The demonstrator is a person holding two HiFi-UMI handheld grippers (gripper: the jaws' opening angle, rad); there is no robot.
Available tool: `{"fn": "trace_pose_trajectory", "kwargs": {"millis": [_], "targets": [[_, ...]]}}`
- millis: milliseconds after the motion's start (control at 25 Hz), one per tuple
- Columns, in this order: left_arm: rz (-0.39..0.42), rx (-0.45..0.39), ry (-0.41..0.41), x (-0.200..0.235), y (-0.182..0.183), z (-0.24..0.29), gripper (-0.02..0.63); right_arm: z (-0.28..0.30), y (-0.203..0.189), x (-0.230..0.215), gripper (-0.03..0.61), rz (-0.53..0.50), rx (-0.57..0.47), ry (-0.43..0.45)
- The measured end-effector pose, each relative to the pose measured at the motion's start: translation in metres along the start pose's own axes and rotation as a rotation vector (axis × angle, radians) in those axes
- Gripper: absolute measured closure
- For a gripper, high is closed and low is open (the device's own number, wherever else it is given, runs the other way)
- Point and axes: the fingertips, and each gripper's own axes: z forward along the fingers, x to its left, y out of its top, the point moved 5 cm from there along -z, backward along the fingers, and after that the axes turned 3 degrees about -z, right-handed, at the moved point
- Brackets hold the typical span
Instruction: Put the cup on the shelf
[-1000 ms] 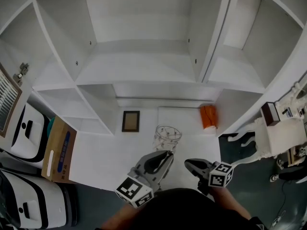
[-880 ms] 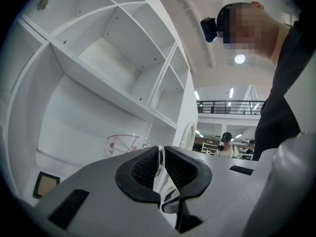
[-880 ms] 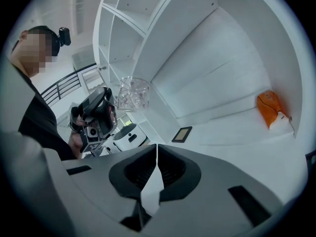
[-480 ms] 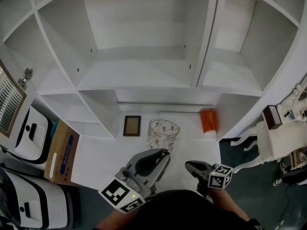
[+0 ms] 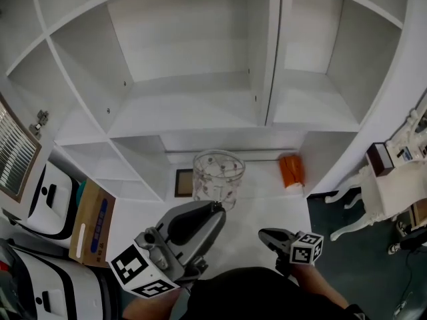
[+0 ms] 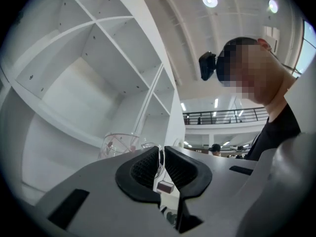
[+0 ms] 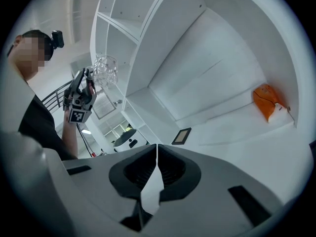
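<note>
The left gripper pinches the rim of the clear patterned glass cup in front of the white shelf. The right gripper is clenched on nothing.

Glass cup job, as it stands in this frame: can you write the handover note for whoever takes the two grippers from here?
Left gripper: jaws shut on the wall of the clear glass cup, held in the air in front of the white shelf unit.
Right gripper: jaws together, nothing in them, lower than the left one.
Done: cup grasped and off the lower surface, where an orange object and a small frame lie.
Left: set the cup upright on a shelf board, open the jaws, draw back.
</note>
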Motion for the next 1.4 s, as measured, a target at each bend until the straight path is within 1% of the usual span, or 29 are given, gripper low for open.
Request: {"fn": "trace_pose_trajectory", "kwargs": {"millis": [80, 240, 440, 640, 840, 1080, 1400], "targets": [[0.002, -0.014, -0.022, -0.001, 0.012, 0.002, 0.571, 0.0, -0.002, -0.001, 0.561, 0.008, -0.006, -0.001], [0.086, -0.011, -0.031, -0.001, 0.033, 0.009, 0.571, 0.001, -0.006, 0.001, 0.561, 0.008, 0.0, -0.001], [0.136, -0.016, -0.031, 0.007, 0.057, 0.017, 0.571, -0.002, -0.01, 0.0, 0.561, 0.016, 0.007, -0.011], [0.152, -0.028, -0.058, 0.006, 0.071, 0.026, 0.571, -0.005, -0.012, -0.004, 0.561, 0.027, 0.006, -0.027], [0.151, -0.05, -0.069, 0.013, 0.074, 0.038, 0.571, -0.001, -0.013, -0.004, 0.561, 0.03, 0.014, -0.025], [0.117, -0.085, -0.081, 0.03, 0.075, 0.055, 0.571, 0.004, -0.016, -0.005, 0.561, 0.042, 0.034, -0.036], [0.148, -0.111, -0.063, 0.057, 0.077, 0.07, 0.571, 0.006, -0.015, -0.013, 0.561, 0.058, 0.037, -0.075]]}}
